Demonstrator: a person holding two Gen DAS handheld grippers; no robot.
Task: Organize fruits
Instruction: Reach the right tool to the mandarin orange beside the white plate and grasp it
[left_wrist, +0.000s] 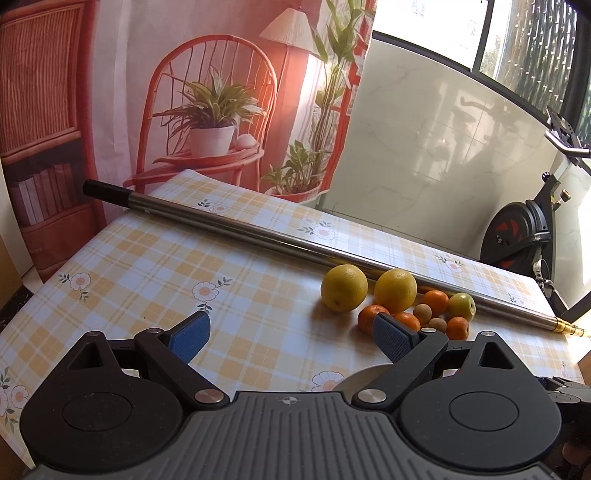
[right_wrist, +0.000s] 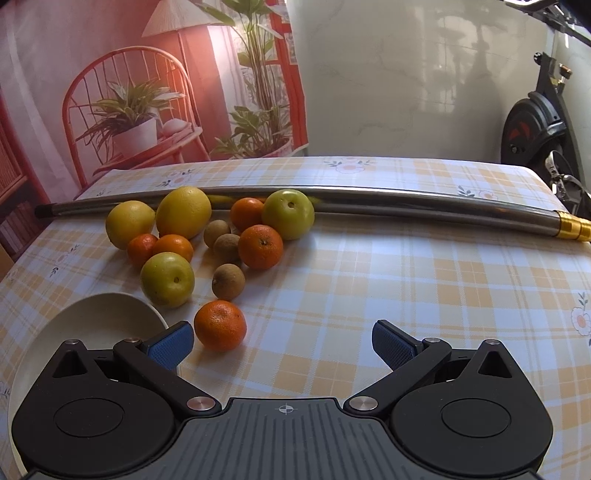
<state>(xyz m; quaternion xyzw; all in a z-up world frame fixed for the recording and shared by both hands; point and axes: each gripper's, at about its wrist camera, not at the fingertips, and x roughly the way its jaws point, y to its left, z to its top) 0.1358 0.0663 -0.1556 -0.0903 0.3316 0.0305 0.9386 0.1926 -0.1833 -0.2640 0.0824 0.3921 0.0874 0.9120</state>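
right wrist: both grippers' fingers (right_wrist: 391, 345) released (nothing between), tangerine (right_wrist: 220, 325) beside bowl (right_wrist: 92, 314).

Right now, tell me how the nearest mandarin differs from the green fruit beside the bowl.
The mandarin is orange with dimpled skin; the green fruit is yellow-green and smooth. The mandarin is smaller. The green fruit sits next to the bowl rim; the mandarin lies nearer the right claw. Both are round, rest on the tablecloth, and are unheld.

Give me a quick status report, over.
Left gripper and right gripper: jaws open, empty. Loose fruit beside pale round bowl; nearest small orange mandarin. Long steel pole behind fruit.
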